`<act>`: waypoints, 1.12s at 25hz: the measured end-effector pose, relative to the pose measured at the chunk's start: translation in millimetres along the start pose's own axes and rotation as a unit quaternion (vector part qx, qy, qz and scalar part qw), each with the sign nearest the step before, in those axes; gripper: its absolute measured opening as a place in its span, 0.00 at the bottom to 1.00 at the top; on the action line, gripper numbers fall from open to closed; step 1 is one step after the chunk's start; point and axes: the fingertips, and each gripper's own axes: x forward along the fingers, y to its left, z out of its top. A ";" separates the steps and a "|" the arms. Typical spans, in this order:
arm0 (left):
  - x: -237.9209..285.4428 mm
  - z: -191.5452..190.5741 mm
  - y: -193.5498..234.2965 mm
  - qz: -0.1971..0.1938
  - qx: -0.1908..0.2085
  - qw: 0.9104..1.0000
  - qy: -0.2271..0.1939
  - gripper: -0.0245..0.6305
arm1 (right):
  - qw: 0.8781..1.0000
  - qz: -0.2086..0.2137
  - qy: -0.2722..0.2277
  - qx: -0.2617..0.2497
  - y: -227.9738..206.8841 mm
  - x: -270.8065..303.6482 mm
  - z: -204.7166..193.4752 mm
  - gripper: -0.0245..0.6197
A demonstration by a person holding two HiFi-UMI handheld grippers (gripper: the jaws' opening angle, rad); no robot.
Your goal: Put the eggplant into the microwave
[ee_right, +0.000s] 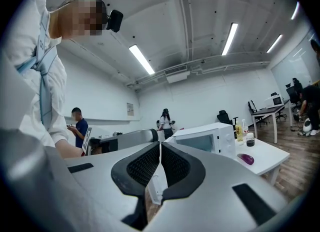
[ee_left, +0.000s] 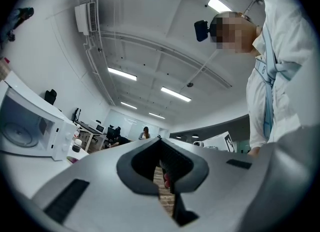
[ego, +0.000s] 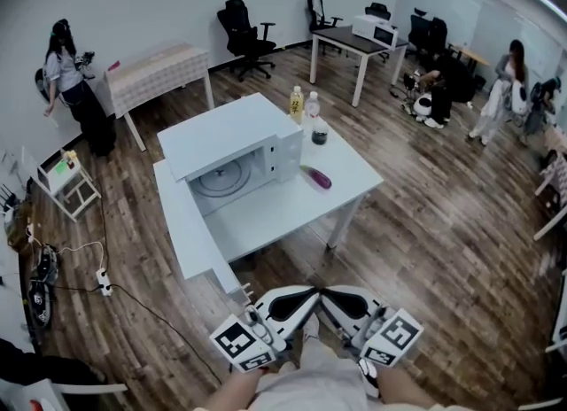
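Observation:
The purple eggplant (ego: pixel 316 177) lies on the white table (ego: pixel 266 214), just right of the white microwave (ego: pixel 230 130). The microwave's door (ego: pixel 182 223) hangs wide open and the glass turntable (ego: pixel 221 179) inside is bare. Both grippers are held low near the person's body, well short of the table. My left gripper (ego: pixel 288 305) and right gripper (ego: pixel 344 303) point toward each other, both shut and holding nothing. In the right gripper view, beyond the shut right gripper (ee_right: pixel 160 143), the microwave (ee_right: pixel 205 141) and eggplant (ee_right: pixel 247 159) are visible. The left gripper (ee_left: pixel 160 140) also looks shut, with the microwave (ee_left: pixel 30 126) at its far left.
Two bottles (ego: pixel 297 102) and a dark jar (ego: pixel 320 131) stand behind the eggplant. A power strip and cable (ego: pixel 104 283) lie on the wood floor at left. Other tables, office chairs (ego: pixel 244 37) and several people are around the room's edges.

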 end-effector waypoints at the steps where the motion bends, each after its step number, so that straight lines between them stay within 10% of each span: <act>1: 4.0 3.0 6.6 0.003 0.002 1.000 -0.003 0.04 | 1.000 0.006 0.002 -0.002 -5.5 5.3 1.0 0.09; 28: 79.5 23.7 159.7 0.124 0.033 0.992 -0.019 0.04 | 0.995 0.101 0.014 -0.002 -186.5 92.9 36.5 0.09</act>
